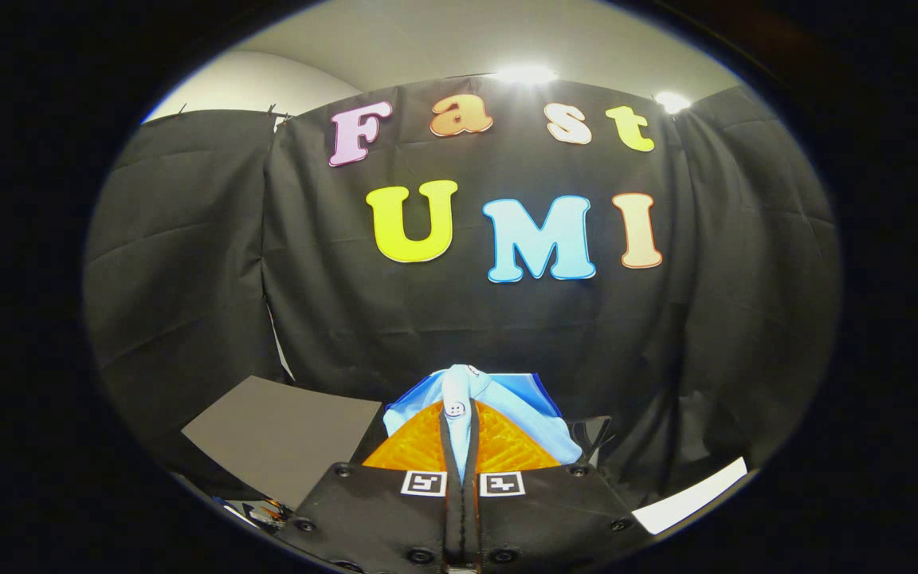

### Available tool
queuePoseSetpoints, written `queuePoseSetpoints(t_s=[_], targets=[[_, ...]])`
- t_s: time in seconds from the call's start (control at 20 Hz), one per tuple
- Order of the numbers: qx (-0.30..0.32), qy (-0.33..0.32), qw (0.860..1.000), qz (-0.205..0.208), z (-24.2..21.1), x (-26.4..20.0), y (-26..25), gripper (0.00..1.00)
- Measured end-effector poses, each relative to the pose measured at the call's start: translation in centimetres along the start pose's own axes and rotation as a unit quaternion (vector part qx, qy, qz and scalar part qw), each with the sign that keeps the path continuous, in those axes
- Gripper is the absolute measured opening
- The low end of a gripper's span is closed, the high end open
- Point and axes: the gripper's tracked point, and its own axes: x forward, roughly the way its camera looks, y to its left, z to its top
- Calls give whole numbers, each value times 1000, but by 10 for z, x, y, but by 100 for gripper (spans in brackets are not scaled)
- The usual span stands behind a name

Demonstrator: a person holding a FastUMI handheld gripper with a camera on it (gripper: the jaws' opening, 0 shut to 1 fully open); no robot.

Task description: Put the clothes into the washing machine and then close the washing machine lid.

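Hand-held gripper [460, 418] clamped on garment [507, 399]

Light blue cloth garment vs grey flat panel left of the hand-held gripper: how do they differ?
The light blue cloth garment is crumpled and pinched between the fingers of the hand-held gripper; the grey flat panel lies smooth and untouched, off to the left. The garment carries a white button; the panel is plain. Both sit before the black booth wall.

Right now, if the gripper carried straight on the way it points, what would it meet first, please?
The gripper is shut on a light blue garment bunched between its fingers. Beyond that, the first thing looks to be the booth's black cloth wall, though how far off is unclear.
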Motion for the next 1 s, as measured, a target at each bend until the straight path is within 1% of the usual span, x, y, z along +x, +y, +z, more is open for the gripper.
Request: queuePoseSetpoints(t_s=[0.45,0.75,1.0], targets=[[9,44,999,-3,-56,35,-12,1],[7,80,997,-12,-113,64,-25,1],[-18,119,993,-18,-168,89,-28,1]])
